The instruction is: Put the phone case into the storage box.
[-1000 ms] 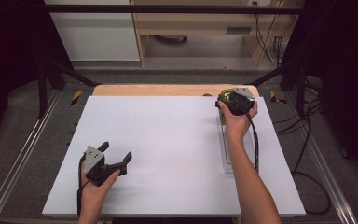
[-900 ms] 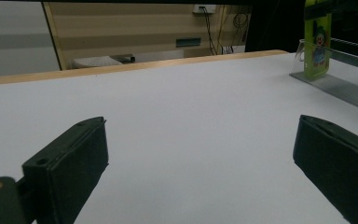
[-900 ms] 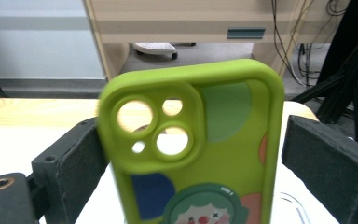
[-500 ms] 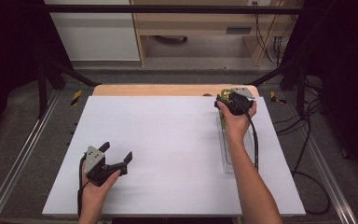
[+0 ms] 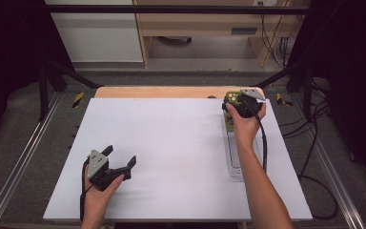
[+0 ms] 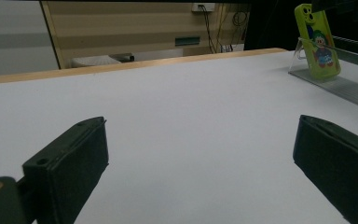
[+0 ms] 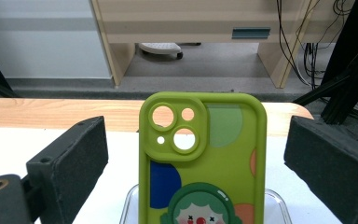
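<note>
Right gripper view: our right gripper (image 7: 196, 154) gapes wide around the green phone case (image 7: 202, 163), not yet gripped; left gripper (image 5: 119, 160) waits open, empty, on the counter (image 5: 171, 143).

White table (image 5: 171, 143), wooden strip along its far edge. Left gripper (image 5: 121, 160) sits low at the near-left, jaws spread, nothing between them, held in the left hand (image 5: 97, 193). Right gripper (image 5: 236, 102) is at the far-right by a green phone case (image 5: 230, 98), which stands at the far end of a clear tray (image 5: 232, 152); its jaw state can't be made out here.
</note>
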Tool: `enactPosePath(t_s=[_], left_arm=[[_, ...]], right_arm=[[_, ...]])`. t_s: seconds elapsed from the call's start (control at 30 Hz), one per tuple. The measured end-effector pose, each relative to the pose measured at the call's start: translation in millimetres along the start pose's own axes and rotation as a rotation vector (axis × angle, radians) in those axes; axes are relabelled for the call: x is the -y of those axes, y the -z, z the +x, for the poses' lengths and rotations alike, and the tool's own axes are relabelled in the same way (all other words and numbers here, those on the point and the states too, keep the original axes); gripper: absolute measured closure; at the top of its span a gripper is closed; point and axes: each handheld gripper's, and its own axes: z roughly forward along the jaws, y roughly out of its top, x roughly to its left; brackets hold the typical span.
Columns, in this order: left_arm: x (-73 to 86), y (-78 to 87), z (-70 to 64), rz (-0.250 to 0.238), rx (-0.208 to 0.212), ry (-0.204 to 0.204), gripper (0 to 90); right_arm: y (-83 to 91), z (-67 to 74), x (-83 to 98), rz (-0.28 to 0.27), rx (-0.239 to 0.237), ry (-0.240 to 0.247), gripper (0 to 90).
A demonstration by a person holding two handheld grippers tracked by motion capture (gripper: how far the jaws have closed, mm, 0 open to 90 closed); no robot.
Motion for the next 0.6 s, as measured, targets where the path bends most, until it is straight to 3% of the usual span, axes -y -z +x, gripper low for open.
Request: enactPosePath(t_s=[0.6], left_arm=[[-1.4, 4.1, 2.9, -0.011, 0.0, 0.004, 1.7]], right_arm=[[9.6, 0.6, -7.7, 0.005, -0.029, -0.008, 6.2]])
